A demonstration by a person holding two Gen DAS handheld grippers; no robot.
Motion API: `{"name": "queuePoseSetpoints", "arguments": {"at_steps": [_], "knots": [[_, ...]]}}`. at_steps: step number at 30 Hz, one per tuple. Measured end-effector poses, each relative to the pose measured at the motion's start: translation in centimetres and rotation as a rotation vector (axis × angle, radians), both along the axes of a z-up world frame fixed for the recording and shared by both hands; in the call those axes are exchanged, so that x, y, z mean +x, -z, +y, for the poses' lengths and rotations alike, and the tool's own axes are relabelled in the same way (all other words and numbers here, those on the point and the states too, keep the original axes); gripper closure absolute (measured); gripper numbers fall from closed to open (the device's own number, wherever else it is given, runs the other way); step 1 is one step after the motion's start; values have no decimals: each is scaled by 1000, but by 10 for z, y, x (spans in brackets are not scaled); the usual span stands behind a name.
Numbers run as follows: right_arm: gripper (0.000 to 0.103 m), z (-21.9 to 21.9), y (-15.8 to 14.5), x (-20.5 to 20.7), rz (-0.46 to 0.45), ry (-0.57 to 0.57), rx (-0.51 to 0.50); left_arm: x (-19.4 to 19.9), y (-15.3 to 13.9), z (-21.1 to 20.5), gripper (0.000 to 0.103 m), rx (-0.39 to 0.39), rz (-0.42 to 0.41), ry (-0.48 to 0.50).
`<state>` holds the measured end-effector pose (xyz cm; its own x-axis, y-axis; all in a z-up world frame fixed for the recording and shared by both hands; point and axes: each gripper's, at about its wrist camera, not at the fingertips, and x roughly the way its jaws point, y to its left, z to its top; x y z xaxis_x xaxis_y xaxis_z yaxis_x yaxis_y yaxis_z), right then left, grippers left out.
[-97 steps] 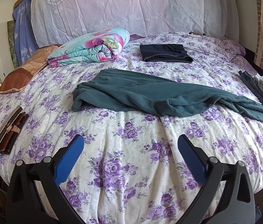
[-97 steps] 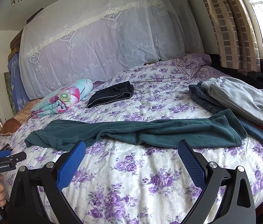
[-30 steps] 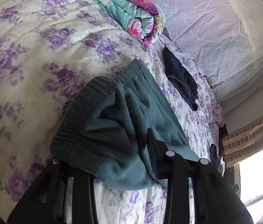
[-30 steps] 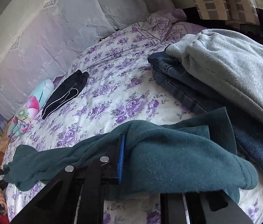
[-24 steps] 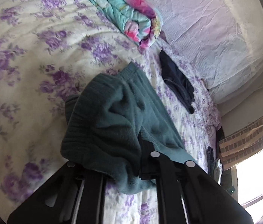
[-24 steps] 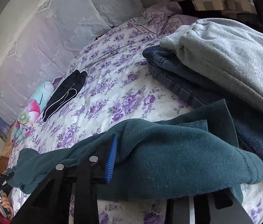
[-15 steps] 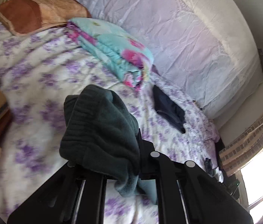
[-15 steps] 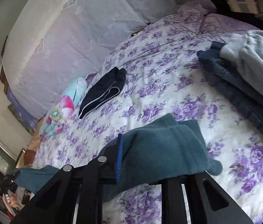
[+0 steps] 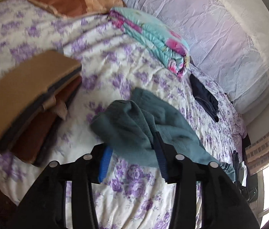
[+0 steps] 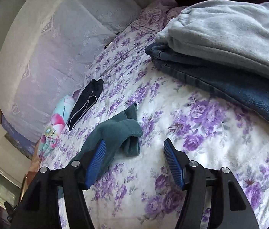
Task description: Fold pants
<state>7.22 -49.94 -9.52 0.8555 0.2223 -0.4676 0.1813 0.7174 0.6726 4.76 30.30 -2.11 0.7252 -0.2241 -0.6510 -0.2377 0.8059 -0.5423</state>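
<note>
Opening both | left gripper (image 9: 132,156) jaws parted, teal pants (image 9: 144,126) loose between | right gripper (image 10: 134,158) parted, released

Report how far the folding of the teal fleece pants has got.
Done: nothing neat. The teal fleece pants lie bunched on the purple-flowered bedspread. In hand: nothing gripped; the left gripper and right gripper have just been opening, and the cloth lies loose by their pads. Left: straightening the legs and every fold.
</note>
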Motion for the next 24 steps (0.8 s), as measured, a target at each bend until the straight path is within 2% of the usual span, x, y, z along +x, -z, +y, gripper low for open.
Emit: {"name": "queuePoseSetpoints", "arguments": {"at_steps": [3, 4, 5, 6, 9, 10, 12, 14, 15, 18, 24], "knots": [[36, -2, 2, -2, -12, 12, 13, 16, -19, 0, 32, 84, -14, -46], [35, 0, 2, -2, -10, 12, 4, 27, -23, -3, 29, 92, -9, -42], [32, 1, 0, -1, -6, 9, -11, 36, -25, -5, 16, 92, -3, -31], [30, 4, -1, 1, -1, 5, -28, 57, -29, -10, 10, 90, 11, -10], [22, 12, -6, 4, 16, -2, -87, 99, -32, -13, 8, 97, 77, -89], [19, 14, -6, 5, 17, -5, -96, 120, -25, -17, 8, 68, 144, -89], [17, 14, -7, 4, 16, -7, -101, 148, -4, -27, 8, -89, 208, 13], [16, 13, -6, 4, 14, -7, -92, 158, 9, -38, 8, -178, 221, 85], [16, 12, -6, 4, 16, -7, -89, 161, 14, -40, 8, -187, 223, 91], [16, 13, -6, 5, 17, -10, -95, 164, 21, -42, 9, -137, 214, 71], [15, 14, -6, 5, 17, -13, -96, 169, 35, -34, 9, -152, 222, 117]]}}
